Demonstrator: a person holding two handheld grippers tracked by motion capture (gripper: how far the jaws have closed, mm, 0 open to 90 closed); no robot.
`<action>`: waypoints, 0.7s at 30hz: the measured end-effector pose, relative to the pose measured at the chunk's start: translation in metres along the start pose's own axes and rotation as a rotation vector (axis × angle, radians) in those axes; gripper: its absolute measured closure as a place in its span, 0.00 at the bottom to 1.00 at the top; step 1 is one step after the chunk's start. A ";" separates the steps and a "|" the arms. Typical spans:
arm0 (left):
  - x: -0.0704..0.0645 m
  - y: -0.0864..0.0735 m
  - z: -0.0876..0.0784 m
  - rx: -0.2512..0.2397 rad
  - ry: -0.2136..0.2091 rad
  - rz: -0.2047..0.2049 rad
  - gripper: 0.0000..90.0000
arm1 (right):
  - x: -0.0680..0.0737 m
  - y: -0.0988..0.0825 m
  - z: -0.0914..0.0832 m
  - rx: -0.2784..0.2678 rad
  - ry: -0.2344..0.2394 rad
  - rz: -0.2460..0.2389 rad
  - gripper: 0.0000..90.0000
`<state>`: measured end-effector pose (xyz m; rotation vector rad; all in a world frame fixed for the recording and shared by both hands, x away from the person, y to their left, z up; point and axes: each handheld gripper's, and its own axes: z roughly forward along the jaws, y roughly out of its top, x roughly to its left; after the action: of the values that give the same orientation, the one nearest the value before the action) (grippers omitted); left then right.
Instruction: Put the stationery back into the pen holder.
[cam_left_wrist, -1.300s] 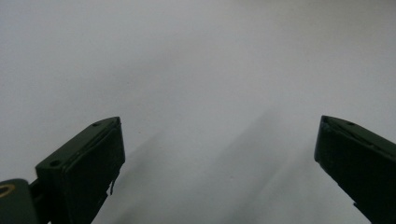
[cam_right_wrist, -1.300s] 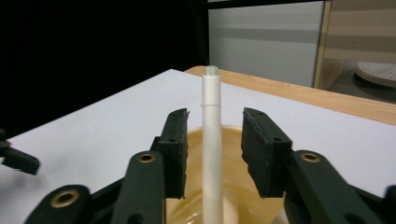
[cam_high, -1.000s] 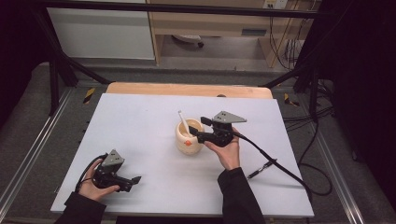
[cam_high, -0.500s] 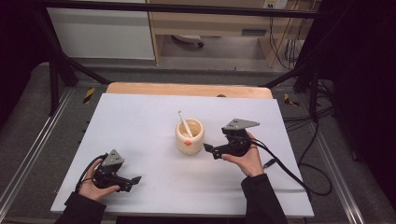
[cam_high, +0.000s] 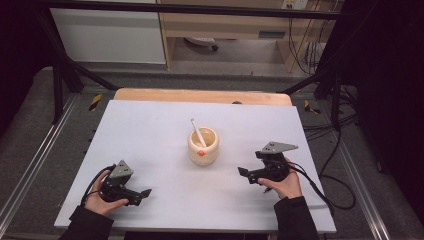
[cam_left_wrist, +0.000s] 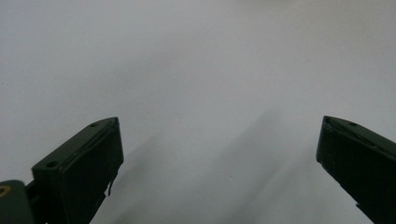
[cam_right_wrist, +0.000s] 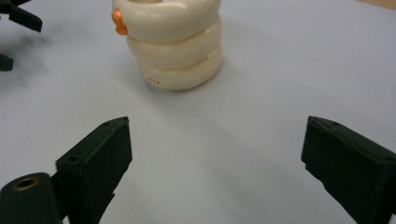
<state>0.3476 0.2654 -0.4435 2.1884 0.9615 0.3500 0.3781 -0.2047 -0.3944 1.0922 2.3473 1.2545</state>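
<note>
The cream ribbed cup (cam_high: 203, 145) stands upright near the middle of the white bench (cam_high: 150, 125), with a white stick (cam_high: 197, 132) leaning out of its mouth toward the far left and a small orange knob (cam_high: 200, 153) on its near wall.

The right gripper (cam_high: 243, 173) sits off to the cup's right and a little nearer the person, apart from it, with its fingers pointing left across the bench. In the right gripper view the cup (cam_right_wrist: 169, 44) lies ahead and left of the line between the fingers, with bare bench in the gap. Those fingers have just been opening and then eased in slightly; they stand wide and hold nothing.

The left gripper (cam_high: 145, 192) rests at the near left corner, well apart from the cup, fingers pointing right. In the left gripper view its fingers (cam_left_wrist: 84, 163) are spread wide over bare bench, holding nothing.

The right hand (cam_high: 285, 182) is the nearer of the two. Any return to the cup would likely mean going forward and left, and since the cup's long axis is vertical, a level approach from the side would suit the fingers.
</note>
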 end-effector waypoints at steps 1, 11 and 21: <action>0.000 0.000 0.000 0.001 0.000 0.001 0.01 | -0.001 -0.003 -0.002 0.004 -0.001 0.006 0.13; 0.000 0.000 0.000 0.000 0.003 0.004 0.01 | -0.015 -0.033 -0.017 0.007 -0.054 0.031 0.35; -0.001 0.000 0.000 0.001 0.001 0.007 0.01 | -0.029 -0.054 -0.038 0.010 -0.110 0.047 0.66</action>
<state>0.3471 0.2643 -0.4435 2.1936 0.9546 0.3542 0.3513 -0.2667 -0.4182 1.1945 2.2617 1.1680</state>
